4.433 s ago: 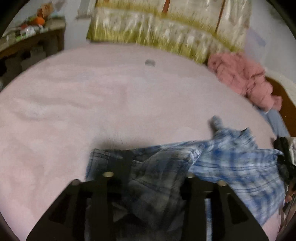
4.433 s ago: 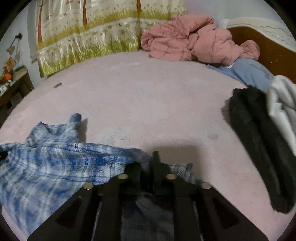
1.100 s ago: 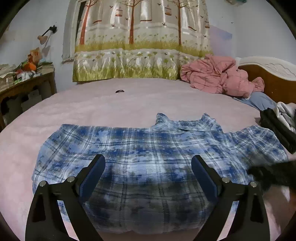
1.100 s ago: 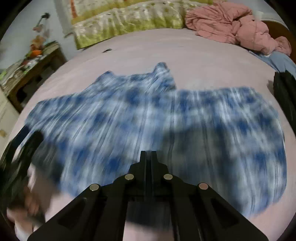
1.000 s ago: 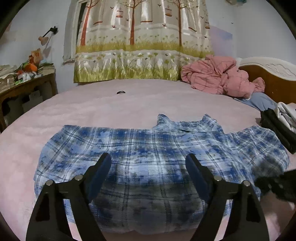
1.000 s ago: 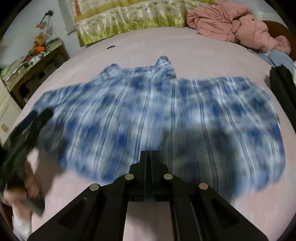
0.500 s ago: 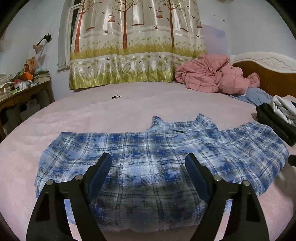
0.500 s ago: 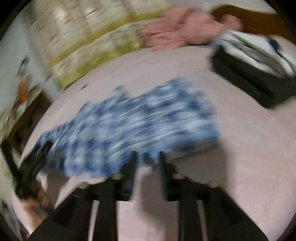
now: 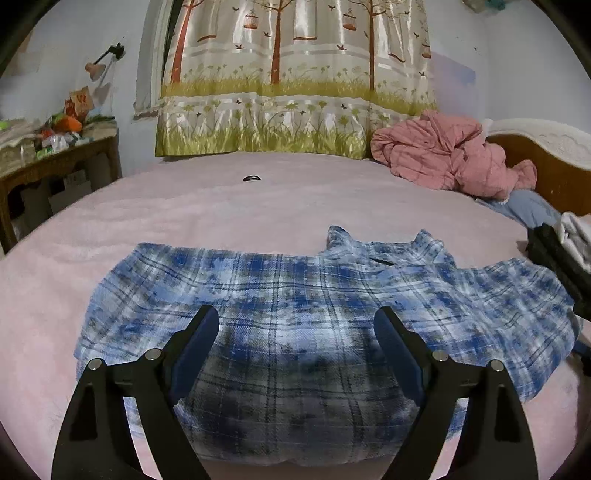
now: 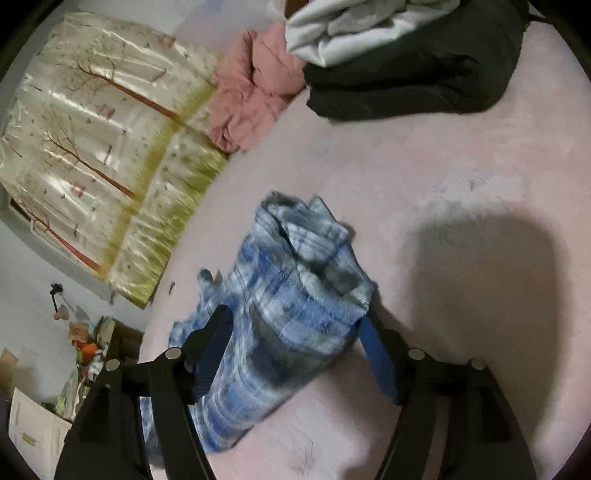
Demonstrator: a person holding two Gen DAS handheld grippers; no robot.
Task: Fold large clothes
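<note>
A blue plaid shirt (image 9: 295,280) lies spread flat on the pink bed (image 9: 184,214), collar pointing away from me. My left gripper (image 9: 295,321) hovers over the shirt's near hem; its jaws stand wide and are still opening, with nothing gripped. In the tilted right wrist view the shirt's end (image 10: 295,280) lies bunched between the blue pads of my right gripper (image 10: 295,321). That gripper's jaws are opening and the pads do not press on the cloth.
A crumpled pink quilt (image 9: 443,155) sits at the back right by the wooden headboard (image 9: 554,173). Black folded clothes (image 10: 406,74) under a white garment (image 10: 351,26) lie right of the shirt. A cluttered side table (image 9: 55,158) stands left. A small dark item (image 9: 252,178) lies mid-bed.
The right gripper went from shut to open, rolled, and swung across to the shirt's right end. The left gripper stayed over the near hem. Earlier the shirt was bunched; now it lies spread.
</note>
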